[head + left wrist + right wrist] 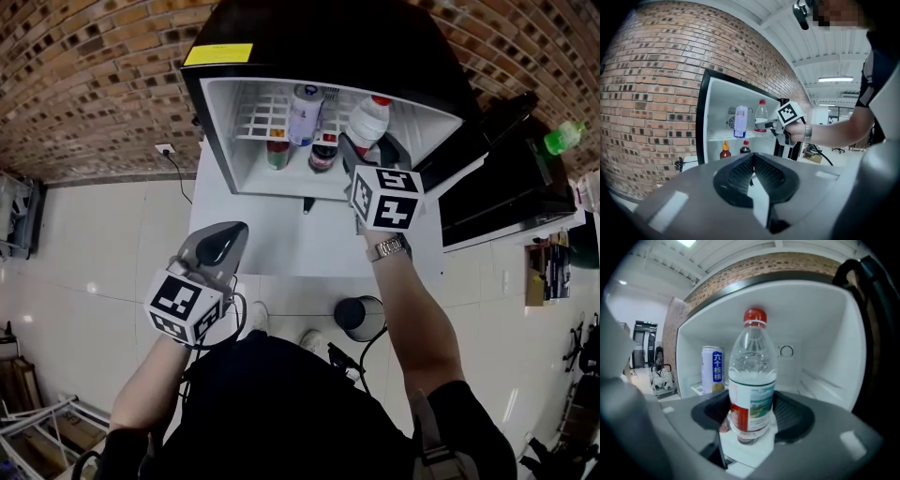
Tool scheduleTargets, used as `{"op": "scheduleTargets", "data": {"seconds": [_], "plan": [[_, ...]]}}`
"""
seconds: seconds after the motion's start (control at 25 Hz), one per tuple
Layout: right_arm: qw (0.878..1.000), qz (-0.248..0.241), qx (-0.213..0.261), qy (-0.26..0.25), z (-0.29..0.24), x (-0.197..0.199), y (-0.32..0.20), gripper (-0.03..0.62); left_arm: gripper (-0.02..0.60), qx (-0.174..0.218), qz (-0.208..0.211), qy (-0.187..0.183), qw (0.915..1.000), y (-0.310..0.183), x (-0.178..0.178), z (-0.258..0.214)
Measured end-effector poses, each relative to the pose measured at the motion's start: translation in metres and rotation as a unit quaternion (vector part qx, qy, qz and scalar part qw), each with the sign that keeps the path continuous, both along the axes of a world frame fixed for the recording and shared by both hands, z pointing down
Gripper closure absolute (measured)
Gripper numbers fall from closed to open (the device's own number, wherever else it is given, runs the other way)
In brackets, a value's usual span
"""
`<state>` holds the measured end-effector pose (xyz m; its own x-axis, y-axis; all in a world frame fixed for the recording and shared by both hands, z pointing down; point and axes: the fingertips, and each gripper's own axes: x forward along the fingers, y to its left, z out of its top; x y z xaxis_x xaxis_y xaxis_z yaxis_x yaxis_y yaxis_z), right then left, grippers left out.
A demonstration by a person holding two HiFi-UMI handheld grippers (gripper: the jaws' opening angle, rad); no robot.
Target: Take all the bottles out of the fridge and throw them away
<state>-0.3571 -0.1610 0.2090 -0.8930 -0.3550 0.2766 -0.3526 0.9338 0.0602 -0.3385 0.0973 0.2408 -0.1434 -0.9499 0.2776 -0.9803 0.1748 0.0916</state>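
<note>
Clear red-capped bottle (pixel 751 376) with red-green label stands upright in the right claw (pixel 751 420).

Rough matt brick wall (pixel 94 75) frames a fridge (pixel 328 37), glossy black outside, smooth white plastic inside. The bottle (pixel 752 380) is clear plastic with a glossy label and red cap. Left gripper (pixel 753 157) and right gripper (pixel 751 401): matt grey plastic, ribbed black pads (pixel 794 413).

Brick wall (pixel 84 84) across top, 10 to 2 o'clock. White socket (pixel 165 148) low on wall at 10 o'clock, black cable (pixel 178 173) hanging from it. Pale tiled floor (pixel 84 262) at 9 o'clock. White desk (pixel 272 234) at centre. Tall white-and-blue can (pixel 305 114) upright at 12 o'clock. Green bottle (pixel 562 138) far off at 2 o'clock.
</note>
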Motion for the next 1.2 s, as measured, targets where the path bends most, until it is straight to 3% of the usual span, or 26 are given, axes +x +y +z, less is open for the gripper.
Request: {"op": "scheduleTargets", "data": {"seconds": [0.36, 0.72, 0.88, 1.2], "plan": [[1.0, -0.013, -0.004, -0.017, -0.001, 0.072, 0.042, 0.313, 0.578, 0.003, 0.038, -0.008, 0.9992, -0.025, 0.04, -0.005], [1.0, 0.003, -0.021, -0.01, 0.024, 0.194, 0.073, 0.313, 0.578, -0.009, 0.124, -0.005, 0.9922, -0.072, 0.131, 0.009], [0.999, 0.03, -0.041, 0.011, 0.054, 0.26, 0.075, 0.313, 0.577, -0.02, 0.18, -0.003, 0.9835, -0.102, 0.188, 0.025], [0.988, 0.095, -0.107, 0.062, 0.139, 0.385, 0.079, 0.313, 0.578, -0.063, 0.287, 0.012, 0.9556, -0.149, 0.312, 0.083]]}}
